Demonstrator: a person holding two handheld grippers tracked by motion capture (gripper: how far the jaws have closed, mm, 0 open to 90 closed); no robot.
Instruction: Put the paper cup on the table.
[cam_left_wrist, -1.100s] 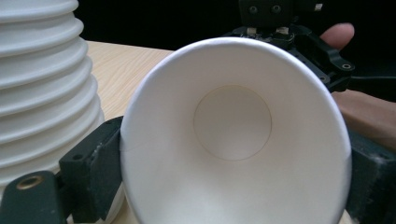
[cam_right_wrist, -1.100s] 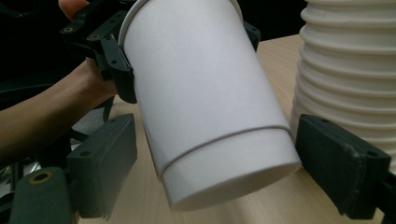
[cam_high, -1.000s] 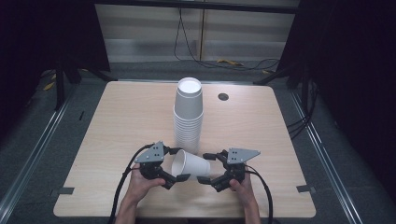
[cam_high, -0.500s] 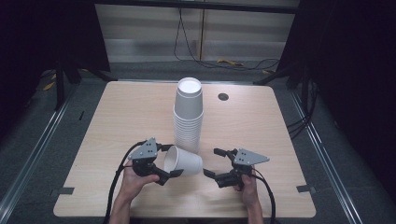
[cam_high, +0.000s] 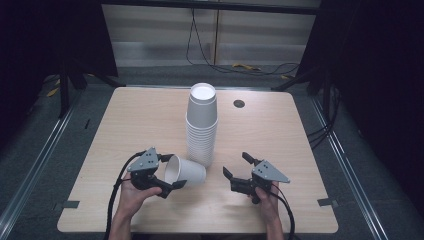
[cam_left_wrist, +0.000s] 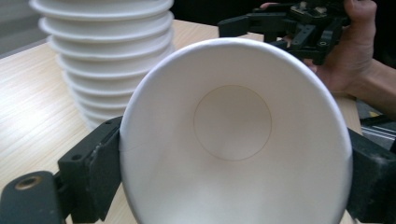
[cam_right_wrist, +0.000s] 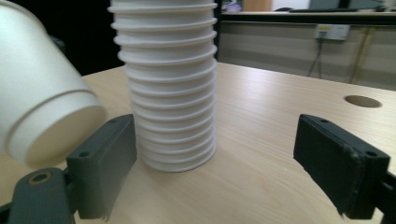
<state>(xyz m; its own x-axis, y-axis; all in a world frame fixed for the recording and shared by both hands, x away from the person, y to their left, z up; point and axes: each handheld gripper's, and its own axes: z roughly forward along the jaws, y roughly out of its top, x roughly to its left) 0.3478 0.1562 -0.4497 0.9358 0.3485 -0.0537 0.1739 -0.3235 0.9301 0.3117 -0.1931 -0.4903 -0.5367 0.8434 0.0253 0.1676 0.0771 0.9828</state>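
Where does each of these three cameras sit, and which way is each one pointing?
High view: above the person's side, looking forward and down on the light wooden table; both hands, left gripper and right gripper show.
Left gripper view: rides the left gripper, looking into the single white paper cup between its black jaws; the other hand shows beyond.
Right gripper view: rides the right gripper, facing the tall stack of white paper cups between open jaws.
All three share the stack and the single cup.
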